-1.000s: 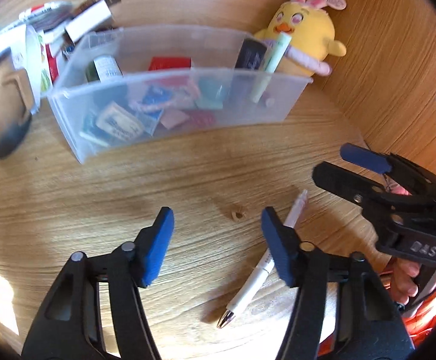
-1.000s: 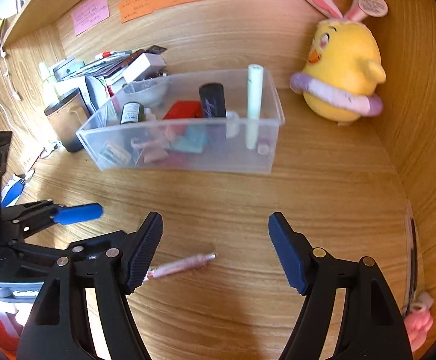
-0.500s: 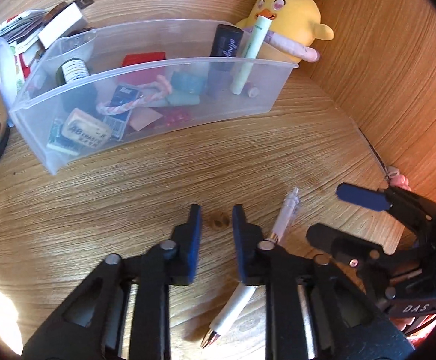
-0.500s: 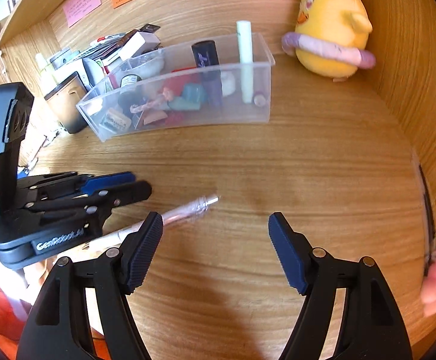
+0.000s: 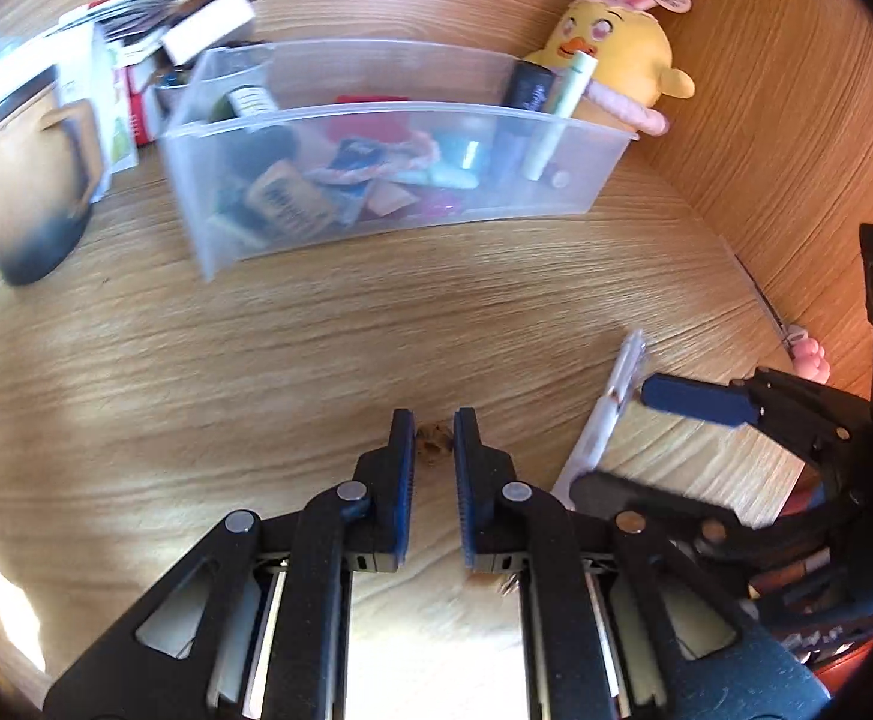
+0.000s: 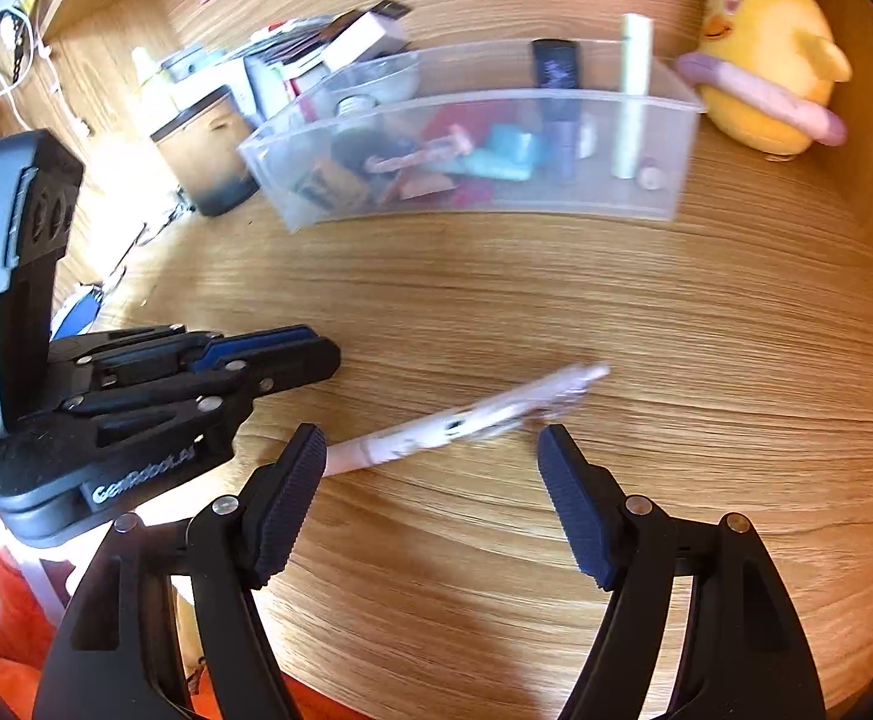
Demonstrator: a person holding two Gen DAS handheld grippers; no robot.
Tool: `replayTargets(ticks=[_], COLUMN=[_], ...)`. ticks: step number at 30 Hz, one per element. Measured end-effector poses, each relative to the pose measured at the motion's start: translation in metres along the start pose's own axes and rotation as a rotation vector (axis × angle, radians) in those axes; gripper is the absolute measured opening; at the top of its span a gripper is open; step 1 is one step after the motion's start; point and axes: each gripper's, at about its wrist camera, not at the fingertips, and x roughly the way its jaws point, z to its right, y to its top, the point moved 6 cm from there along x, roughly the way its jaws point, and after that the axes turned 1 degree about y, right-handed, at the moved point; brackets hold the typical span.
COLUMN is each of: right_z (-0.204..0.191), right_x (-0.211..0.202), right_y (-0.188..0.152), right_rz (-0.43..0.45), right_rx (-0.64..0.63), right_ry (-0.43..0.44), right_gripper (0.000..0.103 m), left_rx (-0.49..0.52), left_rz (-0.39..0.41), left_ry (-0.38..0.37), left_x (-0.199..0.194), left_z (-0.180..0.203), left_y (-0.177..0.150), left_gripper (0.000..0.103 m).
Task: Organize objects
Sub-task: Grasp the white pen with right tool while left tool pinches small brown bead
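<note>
A pale pink pen (image 6: 466, 420) lies on the wooden desk (image 6: 556, 300); it also shows in the left wrist view (image 5: 607, 408). My right gripper (image 6: 430, 498) is open, its jaws spread on either side of the pen, close above it. My left gripper (image 5: 434, 468) is nearly shut and holds nothing, just left of the pen, over a small brown knot in the wood (image 5: 434, 449). A clear plastic bin (image 5: 388, 150) with several small items stands at the back of the desk; it also shows in the right wrist view (image 6: 484, 138).
A yellow chick plush (image 5: 616, 54) sits in the back right corner against the wooden side wall. A brown mug (image 5: 22, 180) and stacked books and boxes (image 5: 154, 30) stand left of the bin. A pink item (image 5: 808, 354) lies at the right wall.
My left gripper closed from wide open to nearly shut. My right gripper moved down and closer to the pen, now straddling it.
</note>
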Motion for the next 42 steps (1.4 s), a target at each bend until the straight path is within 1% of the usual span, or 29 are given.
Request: replayTargets(ticks=[3,5,7,8,10,11,13,14,19,23,27,29,31,33,35,36,39,42], right_z=[-0.004,-0.005,-0.008,-0.01,-0.012,-0.013,-0.013,-0.012,-0.006,0.009,0.019,0.022,0.024,0.023,0.021,0.02,0.018,0.017], right_x=[0.006,0.01,0.013,0.015,0.014,0.014,0.012,0.012,0.009,0.004,0.001,0.003,0.007,0.008,0.01,0.011,0.012,0.01], right_y=[0.006,0.01,0.012,0.012,0.012,0.012,0.012,0.012,0.013,0.015,0.015,0.016,0.015,0.016,0.018,0.018,0.019,0.02], right_rz=[0.005,0.013,0.025,0.027,0.031,0.027,0.027,0.025,0.021,0.021,-0.003,-0.016,-0.019,-0.002,0.014,0.02,0.033,0.03], right_rx=[0.013,0.012,-0.013,-0.036,-0.053,-0.054,-0.069,-0.077,-0.136,-0.178,-0.17,-0.153,-0.141,-0.145,-0.145,-0.15,-0.177,-0.172], right_ry=[-0.013,-0.045,-0.075,-0.096,-0.079,-0.056,-0.037,-0.03,-0.046,-0.083,-0.07,-0.074,-0.089,-0.092,-0.097,-0.104,-0.141,-0.101], right_gripper=[0.071,0.067,0.049,0.046,0.036,0.034,0.027,0.026,0.016,0.014,0.015,0.023,0.038,0.046,0.047,0.046,0.023,0.018], left_rx=[-0.014,-0.022,-0.024,-0.024,-0.02,-0.021,-0.026,-0.024,-0.022,-0.023,-0.031,-0.034,-0.037,-0.041,-0.05,-0.055,-0.079,-0.09], left_rz=[0.012,0.019,0.024,0.025,0.029,0.031,0.035,0.037,0.039,0.041,0.045,0.044,0.042,0.039,0.04,0.04,0.04,0.042], left_ry=[0.022,0.019,0.018,0.016,0.011,0.011,0.01,0.011,0.017,0.029,0.042,0.05,0.058,0.063,0.067,0.068,0.057,0.047], left_x=[-0.005,-0.007,-0.009,-0.01,-0.011,-0.011,-0.011,-0.011,-0.01,-0.01,-0.01,-0.009,-0.008,-0.006,-0.004,-0.004,-0.001,-0.001], left_z=[-0.009,-0.011,-0.013,-0.014,-0.013,-0.013,-0.012,-0.012,-0.01,-0.01,-0.009,-0.008,-0.008,-0.008,-0.009,-0.009,-0.011,-0.011], left_y=[-0.005,-0.007,-0.009,-0.011,-0.013,-0.013,-0.012,-0.012,-0.012,-0.012,-0.011,-0.01,-0.009,-0.007,-0.004,-0.003,0.0,0.004], left_gripper=[0.012,0.012,0.012,0.012,0.012,0.012,0.012,0.012,0.012,0.012,0.012,0.012,0.012,0.012,0.012,0.012,0.012,0.012])
